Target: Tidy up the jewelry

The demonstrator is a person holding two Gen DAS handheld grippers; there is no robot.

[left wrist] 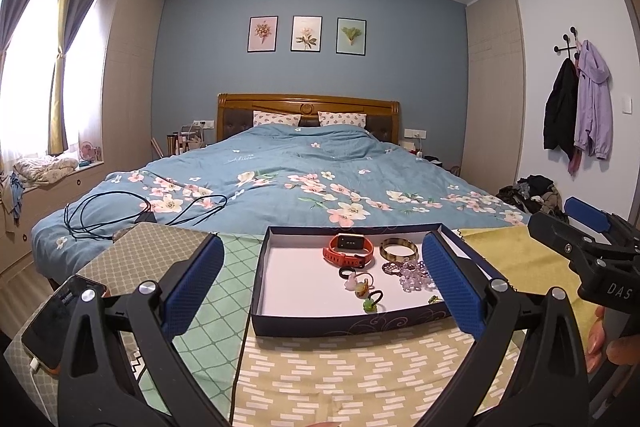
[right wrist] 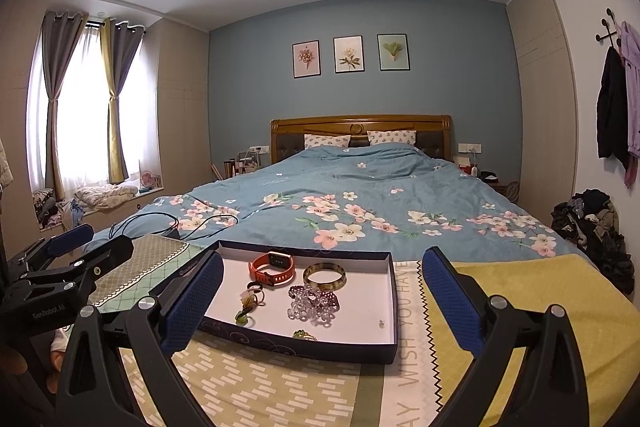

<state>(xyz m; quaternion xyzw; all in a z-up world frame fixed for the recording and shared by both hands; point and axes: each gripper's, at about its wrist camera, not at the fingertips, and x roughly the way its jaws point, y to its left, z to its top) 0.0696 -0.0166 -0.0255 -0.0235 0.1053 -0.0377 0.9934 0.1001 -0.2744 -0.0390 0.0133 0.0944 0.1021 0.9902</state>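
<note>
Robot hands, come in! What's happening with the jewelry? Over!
Left gripper open, right gripper open, both empty. Watch, bangle, bead bracelets lie in box. Nothing blocking.

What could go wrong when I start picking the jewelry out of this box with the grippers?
The clear bead bracelet lies against the purple one, so lifting one may drag the other along. The small hair ties sit close together beside the orange watch, so wide pads could pinch two. The box is shallow and light-looking; a nudge from the open right gripper might slide it.
</note>
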